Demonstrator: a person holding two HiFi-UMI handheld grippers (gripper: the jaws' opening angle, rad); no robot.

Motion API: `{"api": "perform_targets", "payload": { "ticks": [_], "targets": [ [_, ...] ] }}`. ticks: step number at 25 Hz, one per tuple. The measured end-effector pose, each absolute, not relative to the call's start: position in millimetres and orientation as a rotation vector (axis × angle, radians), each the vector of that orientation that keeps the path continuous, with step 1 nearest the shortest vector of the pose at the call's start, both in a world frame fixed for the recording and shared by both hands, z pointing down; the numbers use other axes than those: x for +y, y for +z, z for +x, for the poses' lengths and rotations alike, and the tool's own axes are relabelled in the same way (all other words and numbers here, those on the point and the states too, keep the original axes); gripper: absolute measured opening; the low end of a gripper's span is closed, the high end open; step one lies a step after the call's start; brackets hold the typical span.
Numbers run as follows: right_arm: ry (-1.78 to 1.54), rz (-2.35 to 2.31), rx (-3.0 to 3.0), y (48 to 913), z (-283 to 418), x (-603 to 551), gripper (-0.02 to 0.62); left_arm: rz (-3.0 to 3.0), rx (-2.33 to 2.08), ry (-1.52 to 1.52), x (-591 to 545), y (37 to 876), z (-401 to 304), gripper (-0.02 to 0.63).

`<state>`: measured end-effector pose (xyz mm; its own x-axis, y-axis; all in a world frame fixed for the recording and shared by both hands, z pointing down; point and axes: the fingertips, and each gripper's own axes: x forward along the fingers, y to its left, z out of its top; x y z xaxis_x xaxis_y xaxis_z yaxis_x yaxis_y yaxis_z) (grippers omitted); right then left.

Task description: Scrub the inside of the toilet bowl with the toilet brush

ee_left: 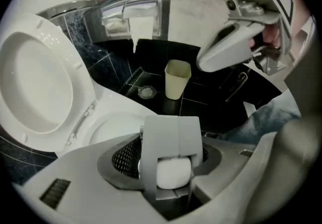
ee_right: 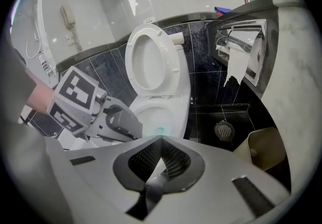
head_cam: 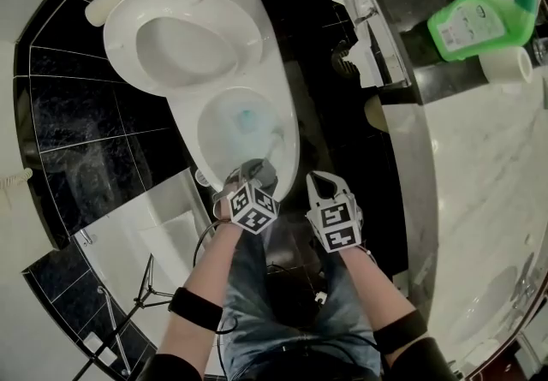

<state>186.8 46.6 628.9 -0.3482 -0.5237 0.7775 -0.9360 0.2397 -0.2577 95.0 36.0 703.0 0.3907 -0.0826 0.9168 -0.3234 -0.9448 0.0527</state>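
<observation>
The white toilet stands with lid and seat (head_cam: 184,41) raised, and blue water lies in its bowl (head_cam: 244,122). My left gripper (head_cam: 253,172) hangs over the bowl's near rim and points steeply down. In the left gripper view its jaws (ee_left: 171,152) are shut on a grey and white piece (ee_left: 173,172) that looks like the toilet brush's handle. The brush head is hidden. My right gripper (head_cam: 325,187) hovers to the right of the bowl over the dark floor. Its jaws (ee_right: 160,160) meet with nothing between them. The bowl (ee_right: 156,117) lies just beyond them.
A beige bin (ee_left: 177,79) and a floor drain (ee_left: 147,92) sit on the black tiles right of the toilet. A paper holder (ee_right: 241,57) hangs under the marble counter (head_cam: 479,165), which carries a green bottle (head_cam: 479,20). The person's legs (head_cam: 291,302) stand just before the bowl.
</observation>
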Motion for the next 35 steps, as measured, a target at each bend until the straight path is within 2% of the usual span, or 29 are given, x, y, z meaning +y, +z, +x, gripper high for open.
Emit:
{"api": "perform_targets", "payload": {
  "ticks": [8,16,25,35],
  "targets": [
    [0.985,1.343,-1.965,637,189,43,0.006,2.447,-0.526,1.486,-46,700,112,0.238],
    [0.971,1.336,-1.97,650,178,26,0.006,2.408,-0.648,1.469,-124,704,94,0.238],
    [0.944,1.285,-2.016,647,130,-1,0.006,2.409,-0.732,1.491,-153,689,23,0.238],
    [0.919,1.232,-2.062,632,85,-16,0.006,2.376,-0.676,1.729,-116,681,-69,0.238]
  ]
}}
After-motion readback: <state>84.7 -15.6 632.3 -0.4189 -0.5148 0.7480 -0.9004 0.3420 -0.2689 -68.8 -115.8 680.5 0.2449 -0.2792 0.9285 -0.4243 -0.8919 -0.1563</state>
